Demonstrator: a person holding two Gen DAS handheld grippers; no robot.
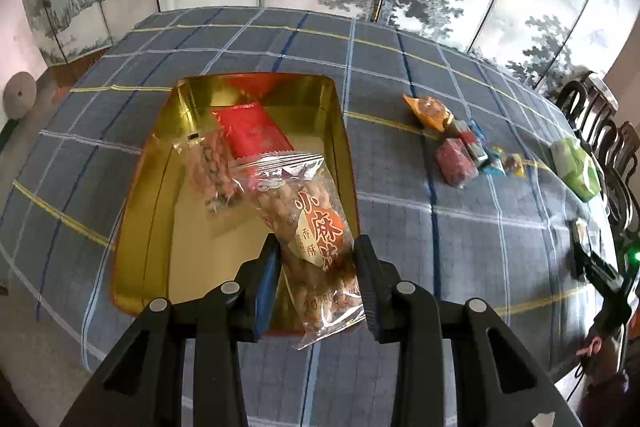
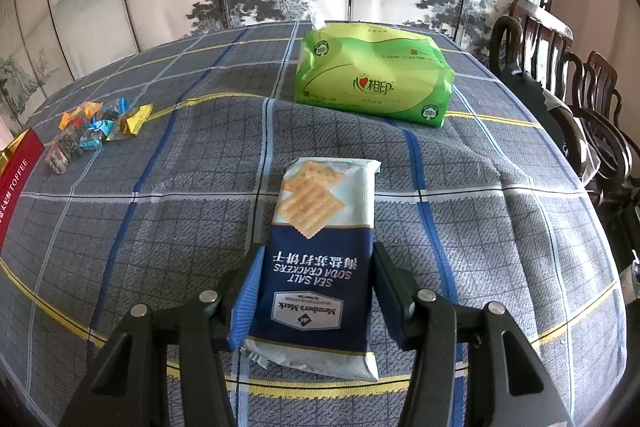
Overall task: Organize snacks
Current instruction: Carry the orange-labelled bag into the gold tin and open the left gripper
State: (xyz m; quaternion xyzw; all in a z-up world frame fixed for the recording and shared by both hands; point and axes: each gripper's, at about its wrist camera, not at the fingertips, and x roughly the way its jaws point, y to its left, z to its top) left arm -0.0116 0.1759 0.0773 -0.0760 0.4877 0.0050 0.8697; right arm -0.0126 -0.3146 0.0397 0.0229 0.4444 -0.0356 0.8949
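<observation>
Right now the left gripper (image 1: 316,269) is pinching the twist-snack bag (image 1: 308,227) over the gold tin (image 1: 344,131); it is overhanging the near rim and could be tipping out. Meanwhile the right gripper (image 2: 316,279) is clamping the cracker pack (image 2: 320,259) on the table (image 2: 500,227).

A woven checked tablecloth (image 2: 160,219) lies matt and coarse beneath a gold tin (image 1: 176,131) with a mirror-bright metal lining, a clear crinkled plastic snack bag (image 1: 304,211), a smooth glossy cracker packet (image 2: 320,267) and a shiny green tissue pack (image 2: 372,75).
</observation>
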